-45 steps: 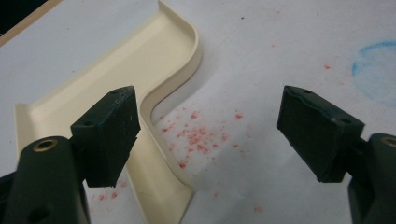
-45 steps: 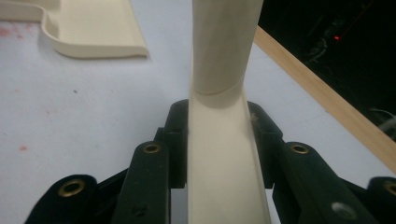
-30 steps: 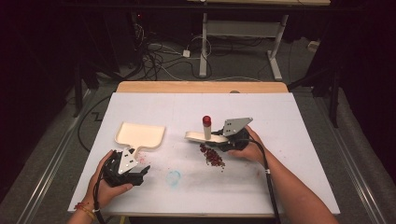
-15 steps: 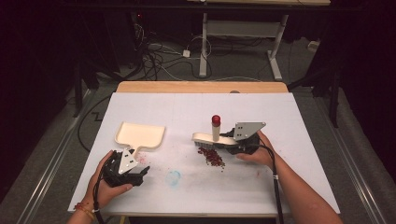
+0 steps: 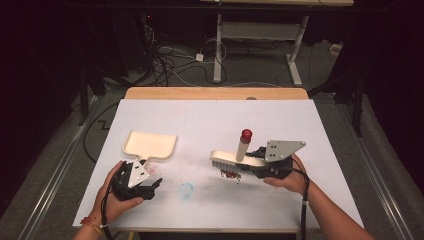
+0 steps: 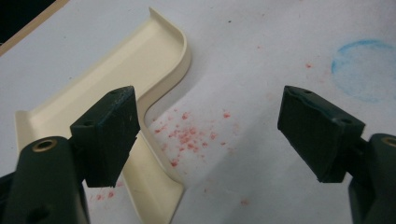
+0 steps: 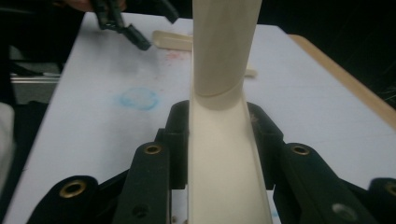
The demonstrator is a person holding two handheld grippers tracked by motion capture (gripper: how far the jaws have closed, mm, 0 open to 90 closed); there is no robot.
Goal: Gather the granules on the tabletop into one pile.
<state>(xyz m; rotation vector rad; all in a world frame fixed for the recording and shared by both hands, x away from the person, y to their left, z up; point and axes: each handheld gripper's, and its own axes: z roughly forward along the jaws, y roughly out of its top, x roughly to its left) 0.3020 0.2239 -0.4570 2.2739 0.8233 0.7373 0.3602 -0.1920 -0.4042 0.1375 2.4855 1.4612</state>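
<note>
1 brush [image 5: 235, 159] clamped in R gripper [image 5: 265, 167], 1 dustpan [image 5: 149, 145] – L gripper [image 5: 150, 187] wide apart.

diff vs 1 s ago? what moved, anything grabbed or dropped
The right gripper, shut on the brush throughout, carried it rightward along the table, past the red crumbs, which now lie under the bristle end. Nothing was picked up or let go. The left gripper stayed open by the handle of the dustpan; the dustpan and the blue mark did not move.
</note>
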